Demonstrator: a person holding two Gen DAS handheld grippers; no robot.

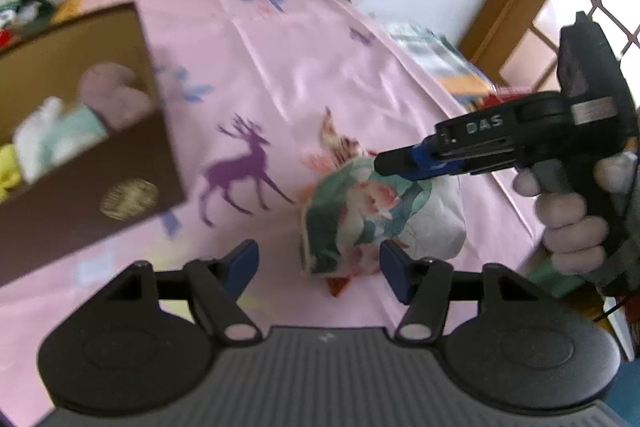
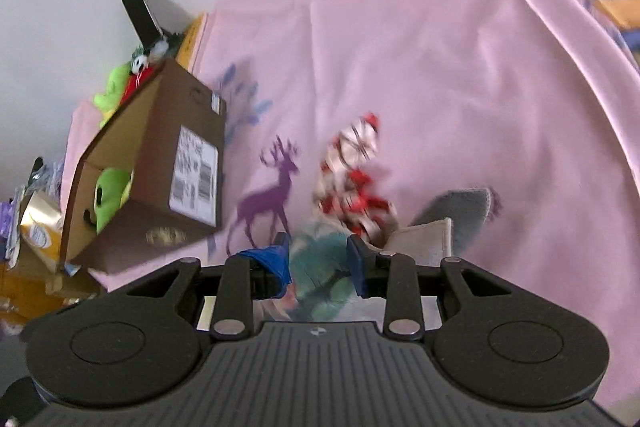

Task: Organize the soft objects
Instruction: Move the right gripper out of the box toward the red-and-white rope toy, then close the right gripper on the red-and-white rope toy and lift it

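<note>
A floral cloth bundle lies on the pink deer-print bedsheet. The right gripper has its blue fingers narrowed around the bundle's teal part, touching it on both sides; a gloved hand holds its handle level from the right. The left gripper hovers just beside the bundle, fingers wide and holding nothing. A brown cardboard box of plush toys stands well left.

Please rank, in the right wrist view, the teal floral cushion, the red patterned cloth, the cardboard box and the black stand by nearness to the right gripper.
From the right gripper:
1. Teal floral cushion, between its fingers.
2. Red patterned cloth, just ahead.
3. Cardboard box, left.
4. Black stand, far left, by the wall.
</note>
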